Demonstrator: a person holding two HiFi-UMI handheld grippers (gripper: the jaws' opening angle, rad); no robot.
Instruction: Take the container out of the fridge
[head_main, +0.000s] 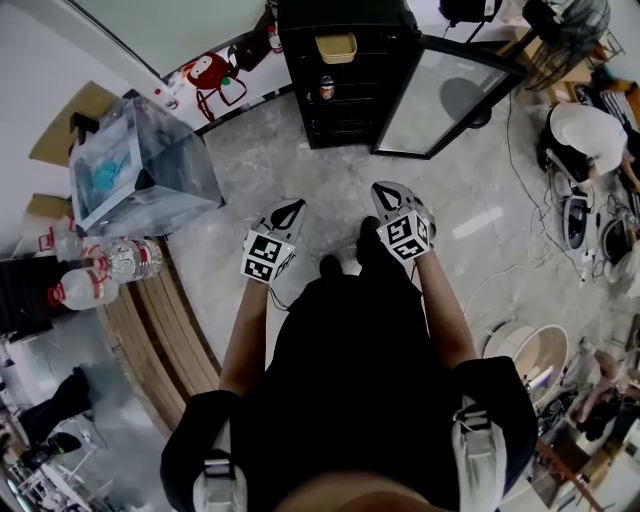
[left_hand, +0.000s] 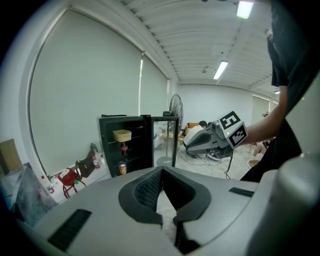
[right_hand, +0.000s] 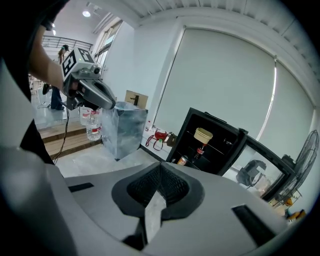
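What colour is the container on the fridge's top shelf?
Pale yellow container; head view shows it best.

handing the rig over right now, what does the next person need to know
Left tongs: shut, empty, held in the air and pointing toward the fridge.
Right tongs: shut, empty, held the same way.
Things: the fridge stands across the floor with its door open. The container sits on the top shelf, with a bottle on the shelf below.
Done: the door is open; nothing has been grasped.
Left: walk up, open the tongs, grip the container and lift it out.
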